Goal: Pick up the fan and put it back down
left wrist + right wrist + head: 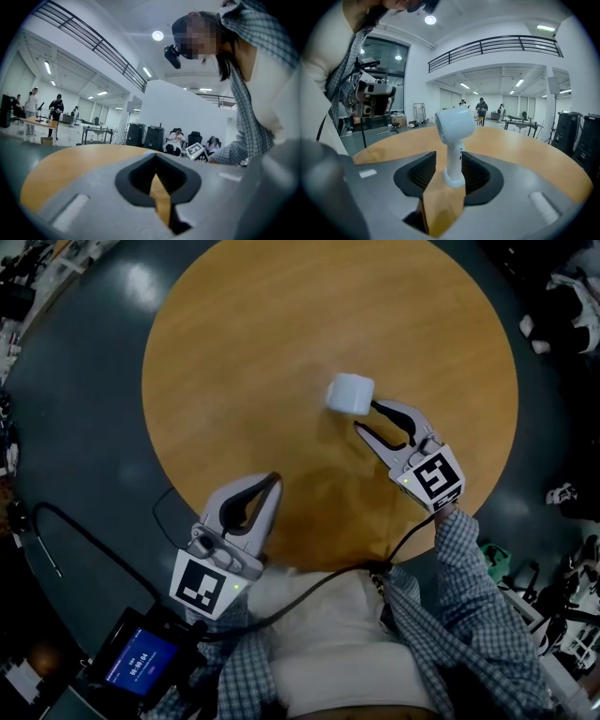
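- The small white handheld fan (350,393) with a round head and slim stem stands upright on its base near the middle of the round wooden table (234,352).
- The right gripper (367,416) has its jaws spread on either side of the stem; neither pad appears to press on it.
- The left gripper (273,479), above the table's near edge, has its tips together and holds nothing.
- The fan is resting, not lifted. Nothing here tells whether the lift is done or still ahead.
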### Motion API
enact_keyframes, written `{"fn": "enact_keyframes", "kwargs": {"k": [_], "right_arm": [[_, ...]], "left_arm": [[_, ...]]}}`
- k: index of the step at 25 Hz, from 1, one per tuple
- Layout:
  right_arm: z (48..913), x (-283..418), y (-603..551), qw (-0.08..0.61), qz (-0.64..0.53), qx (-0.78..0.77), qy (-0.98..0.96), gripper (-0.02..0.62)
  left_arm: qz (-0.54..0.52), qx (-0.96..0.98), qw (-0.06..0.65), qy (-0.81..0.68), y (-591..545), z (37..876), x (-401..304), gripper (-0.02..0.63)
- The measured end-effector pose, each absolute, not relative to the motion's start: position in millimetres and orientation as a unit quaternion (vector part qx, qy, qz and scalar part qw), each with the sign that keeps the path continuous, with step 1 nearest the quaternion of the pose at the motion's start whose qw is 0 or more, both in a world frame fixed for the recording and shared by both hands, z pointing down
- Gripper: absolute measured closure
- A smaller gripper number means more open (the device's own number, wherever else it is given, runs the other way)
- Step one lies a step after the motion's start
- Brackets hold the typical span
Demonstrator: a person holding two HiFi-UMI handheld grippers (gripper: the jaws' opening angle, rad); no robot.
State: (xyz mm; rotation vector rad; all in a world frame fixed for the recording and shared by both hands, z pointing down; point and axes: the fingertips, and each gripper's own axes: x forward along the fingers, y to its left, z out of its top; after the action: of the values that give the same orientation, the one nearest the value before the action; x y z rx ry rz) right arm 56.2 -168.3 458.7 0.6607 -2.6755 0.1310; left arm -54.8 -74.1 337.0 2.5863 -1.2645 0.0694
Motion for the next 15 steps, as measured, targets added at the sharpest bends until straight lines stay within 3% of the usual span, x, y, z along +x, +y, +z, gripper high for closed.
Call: {"fn": "enact_keyframes", "kwargs": {"k": [4, 15], "right_arm": [[458, 35, -172, 0.193, 0.042, 0.227, -0.954, 0.406], [480, -2, -205, 0.148, 0.044, 0.209, -0.966, 0.401]], "left_arm": [[0.027, 0.887, 0.137, -0.44, -66, 334, -72, 0.607], [0.034, 0.87, 0.153, -0.468, -66, 358, -79, 0.607]]}}
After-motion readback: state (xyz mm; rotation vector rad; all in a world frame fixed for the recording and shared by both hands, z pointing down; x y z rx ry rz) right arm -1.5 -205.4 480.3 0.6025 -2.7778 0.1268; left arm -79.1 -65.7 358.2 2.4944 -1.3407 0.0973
